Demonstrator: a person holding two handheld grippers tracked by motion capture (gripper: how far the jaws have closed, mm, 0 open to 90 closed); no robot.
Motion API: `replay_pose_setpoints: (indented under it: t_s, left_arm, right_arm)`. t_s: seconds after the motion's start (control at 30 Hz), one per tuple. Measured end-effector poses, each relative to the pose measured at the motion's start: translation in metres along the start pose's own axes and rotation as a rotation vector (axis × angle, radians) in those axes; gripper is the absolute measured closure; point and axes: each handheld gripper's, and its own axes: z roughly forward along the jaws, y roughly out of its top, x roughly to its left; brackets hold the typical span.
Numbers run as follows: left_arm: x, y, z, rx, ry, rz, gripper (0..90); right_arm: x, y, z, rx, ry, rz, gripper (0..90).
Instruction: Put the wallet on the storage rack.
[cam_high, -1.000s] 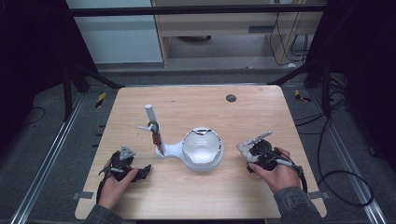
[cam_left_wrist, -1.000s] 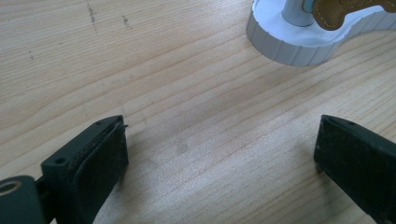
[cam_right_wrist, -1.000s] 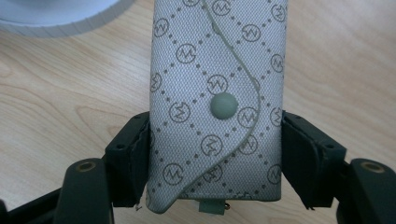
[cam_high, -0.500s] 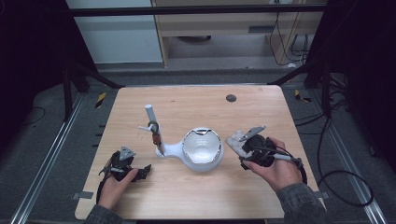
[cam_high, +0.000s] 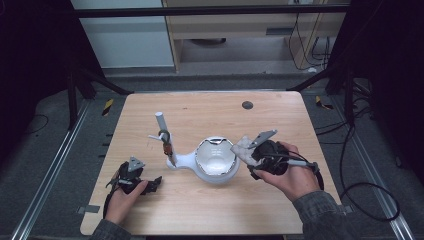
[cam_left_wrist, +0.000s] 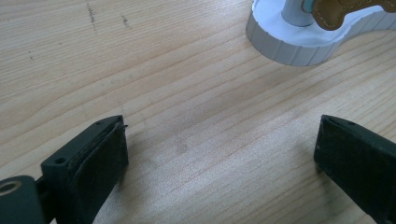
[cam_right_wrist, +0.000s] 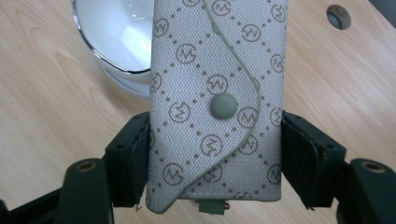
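1. The left gripper (cam_high: 134, 181) rests low on the wooden table (cam_high: 200, 107) at its near-left corner, where it was a second ago. In the left gripper view its jaws stand wide apart over bare wood with nothing between them.
2. Just right of it stands a white stand (cam_high: 181, 161) with an upright post (cam_high: 161, 125) and a brown leather tag; it has not moved. Its ribbed round foot (cam_left_wrist: 299, 44) shows at the top of the left gripper view.
3. A white bowl-shaped dish (cam_high: 215, 158) sits joined to the stand at mid-table, unchanged.
4. The right gripper (cam_high: 252, 152) has moved left since a second ago and now sits just beside the dish's right rim. Its jaws are clamped on a grey monogram pouch (cam_right_wrist: 217, 100) with a snap button (cam_right_wrist: 223, 105), held above the table.
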Motion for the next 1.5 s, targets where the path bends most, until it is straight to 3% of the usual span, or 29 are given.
replay_pose_setpoints:
  t_s: [1.07,1.5]
  left_arm:
    - [0.000,0.000,0.000,0.000,-0.001,0.001,2.0]
    - [0.000,0.000,0.000,-0.003,-0.001,-0.001,2.1]
  right_arm:
    - [0.024,0.021,0.010,0.013,0.083,-0.097,31.4]
    - [0.036,0.035,0.030,0.079,0.125,-0.141,31.4]
